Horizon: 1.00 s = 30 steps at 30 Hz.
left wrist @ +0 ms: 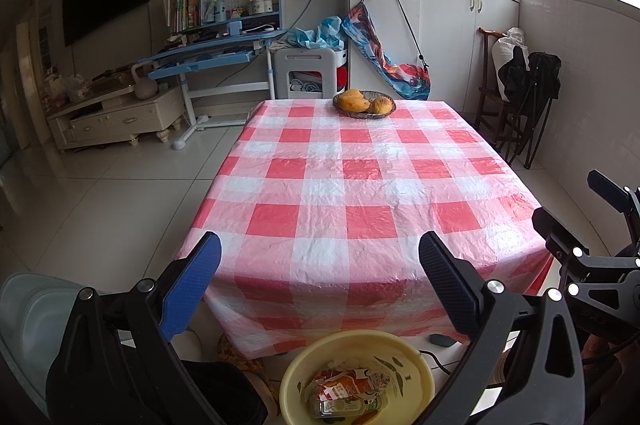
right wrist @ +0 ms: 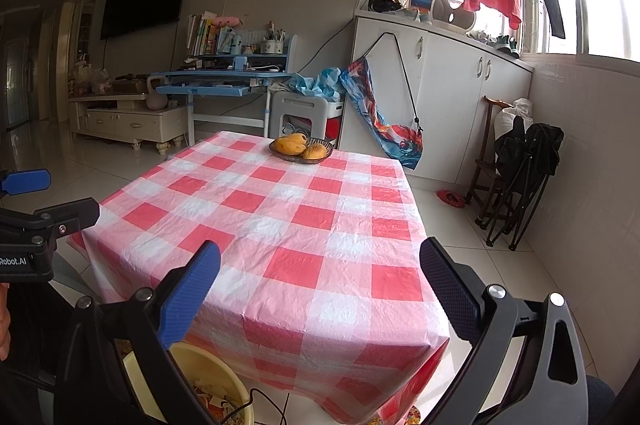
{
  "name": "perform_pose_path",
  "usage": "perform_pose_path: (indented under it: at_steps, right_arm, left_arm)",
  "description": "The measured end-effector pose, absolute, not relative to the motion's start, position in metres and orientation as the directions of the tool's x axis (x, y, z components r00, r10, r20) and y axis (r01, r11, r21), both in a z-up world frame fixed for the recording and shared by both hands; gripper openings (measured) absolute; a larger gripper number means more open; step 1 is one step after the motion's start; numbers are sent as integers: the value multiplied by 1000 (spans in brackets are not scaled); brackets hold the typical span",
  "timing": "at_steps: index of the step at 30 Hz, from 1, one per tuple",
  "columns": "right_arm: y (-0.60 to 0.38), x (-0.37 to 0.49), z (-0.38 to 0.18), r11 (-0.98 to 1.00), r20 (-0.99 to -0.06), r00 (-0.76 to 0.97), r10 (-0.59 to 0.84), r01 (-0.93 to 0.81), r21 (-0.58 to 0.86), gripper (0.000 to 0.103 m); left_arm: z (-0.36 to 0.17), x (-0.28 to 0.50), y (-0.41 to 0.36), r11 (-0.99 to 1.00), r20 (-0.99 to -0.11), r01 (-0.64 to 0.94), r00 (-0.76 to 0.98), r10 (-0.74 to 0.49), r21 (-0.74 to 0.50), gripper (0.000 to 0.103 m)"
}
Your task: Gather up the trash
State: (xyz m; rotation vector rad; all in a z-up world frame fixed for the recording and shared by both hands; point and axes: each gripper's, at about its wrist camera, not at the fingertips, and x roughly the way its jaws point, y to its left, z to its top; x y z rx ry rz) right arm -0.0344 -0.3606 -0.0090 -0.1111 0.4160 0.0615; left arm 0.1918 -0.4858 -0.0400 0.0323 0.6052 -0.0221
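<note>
Both the left claw [left wrist: 320, 277] and right claw [right wrist: 320, 281] are spread wide, holding nothing. The trash [left wrist: 348, 391] lies in the yellow basin [left wrist: 416, 365] on the floor before the table [left wrist: 360, 185], its bottle [left wrist: 344, 407] lying crosswise.

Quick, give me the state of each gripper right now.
Left gripper: open, holding nothing.
Right gripper: open, holding nothing.
</note>
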Motion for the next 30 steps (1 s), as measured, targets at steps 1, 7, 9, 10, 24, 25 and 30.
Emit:
perform_pose_path:
  at_steps: [1, 7, 9, 10, 24, 25, 30]
  right_arm:
    - [-361, -34, -9, 992, -407, 913, 37, -82, -95, 95]
    - [-360, -35, -10, 992, -408, 912, 37, -84, -97, 95]
    - [-361, -35, -10, 992, -408, 912, 37, -84, -97, 95]
    - [-361, -35, -10, 992, -408, 912, 37, -84, -97, 95]
    - [-361, -35, -12, 991, -411, 911, 38, -86, -100, 95]
    - [-360, -35, -11, 991, -411, 911, 37, -86, -100, 95]
    - [-360, -35, -11, 991, -411, 911, 38, -87, -101, 95]
  left_arm:
    - [-40, 192, -486, 999, -569, 30, 822, -11, 24, 96]
    - [-40, 192, -486, 999, -569, 30, 822, -11, 24, 96]
    - [-40, 192, -486, 999, -569, 28, 822, -9, 25, 96]
    - [-40, 192, -486, 999, -568, 26, 823, -6, 28, 96]
    - [-35, 197, -470, 999, -588, 22, 808, -32, -24, 96]
    - [-35, 196, -467, 999, -584, 20, 811, -41, -42, 96]
    - [-35, 196, -458, 998, -570, -4, 821, -32, -63, 96]
